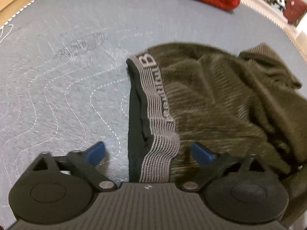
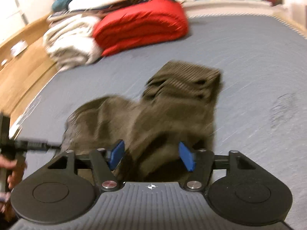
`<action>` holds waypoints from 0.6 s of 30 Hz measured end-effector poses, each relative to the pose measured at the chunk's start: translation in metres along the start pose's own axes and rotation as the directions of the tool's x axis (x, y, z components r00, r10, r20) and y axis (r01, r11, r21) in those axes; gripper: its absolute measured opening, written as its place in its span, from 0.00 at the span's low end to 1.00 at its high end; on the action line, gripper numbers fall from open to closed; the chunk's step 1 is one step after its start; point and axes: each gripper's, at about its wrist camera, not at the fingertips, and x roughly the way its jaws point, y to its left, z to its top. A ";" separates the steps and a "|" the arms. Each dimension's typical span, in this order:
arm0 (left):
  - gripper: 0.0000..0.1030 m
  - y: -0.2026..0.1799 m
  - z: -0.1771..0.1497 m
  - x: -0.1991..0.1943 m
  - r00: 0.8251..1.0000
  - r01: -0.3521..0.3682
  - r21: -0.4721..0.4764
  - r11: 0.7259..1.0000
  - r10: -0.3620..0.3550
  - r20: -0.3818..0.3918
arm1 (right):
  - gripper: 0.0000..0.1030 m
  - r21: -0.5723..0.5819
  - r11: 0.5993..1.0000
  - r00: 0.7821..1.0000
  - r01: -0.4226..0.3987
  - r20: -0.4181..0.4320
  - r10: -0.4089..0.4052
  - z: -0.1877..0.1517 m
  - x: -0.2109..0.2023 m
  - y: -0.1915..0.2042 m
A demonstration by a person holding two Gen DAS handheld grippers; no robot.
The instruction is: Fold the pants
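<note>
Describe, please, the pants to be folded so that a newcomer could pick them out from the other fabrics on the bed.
Start from the grey-blue quilted bed cover. A folded red blanket and a pale striped one lie at its far edge, and the pants lie bunched nearer the middle. Only they are olive-brown ribbed fabric, with a grey striped, lettered waistband.

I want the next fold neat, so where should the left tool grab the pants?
Take the striped waistband, near the end closest to the left tool, coming from above. It is the one flat, firm edge of the pants; the rest is rumpled. It already lies between the open pads.
</note>
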 end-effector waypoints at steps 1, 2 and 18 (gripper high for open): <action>0.98 0.000 -0.001 0.005 1.000 -0.005 0.008 1.000 0.006 -0.012 | 0.67 0.018 1.000 1.000 0.012 0.013 -0.013 0.003 0.000 -0.006; 0.98 0.003 -0.001 0.011 1.000 -0.007 0.010 1.000 0.007 -0.023 | 0.68 0.037 0.999 1.000 0.015 0.016 -0.016 0.006 0.002 -0.012; 0.81 -0.014 -0.010 0.020 0.998 0.048 0.080 0.996 -0.043 -0.054 | 0.82 0.130 0.991 0.992 0.025 -0.128 -0.008 0.003 0.069 -0.037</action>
